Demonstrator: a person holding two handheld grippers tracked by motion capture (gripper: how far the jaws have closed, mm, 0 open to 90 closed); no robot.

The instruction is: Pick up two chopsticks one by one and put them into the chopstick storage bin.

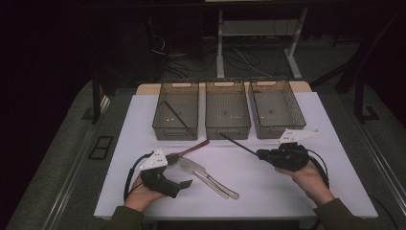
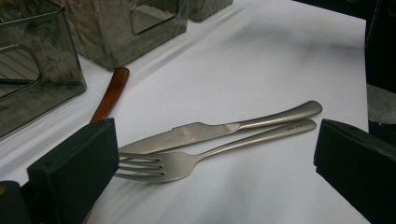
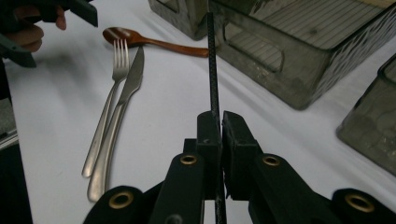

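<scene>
My right gripper (image 1: 261,154) is shut on a thin black chopstick (image 1: 237,143), which sticks out toward the middle bin (image 1: 227,132). In the right gripper view the chopstick (image 3: 212,65) runs straight up from between the closed jaws (image 3: 220,122). A metal fork (image 1: 191,167) and knife (image 1: 215,184) lie side by side at the table's middle, with a wooden spoon (image 1: 191,148) just behind them. My left gripper (image 1: 184,178) stands open at the left of them. Its own view has the fork (image 2: 159,165) and knife (image 2: 196,133) lying ahead of the spread jaws (image 2: 215,144), untouched.
Three dark mesh bins stand in a row at the back of the white table (image 1: 297,191): left bin (image 1: 175,132), middle one, right bin (image 1: 277,130). Another black chopstick (image 1: 174,114) lies slanted in the left bin. Floor and cables lie beyond the table's far edge.
</scene>
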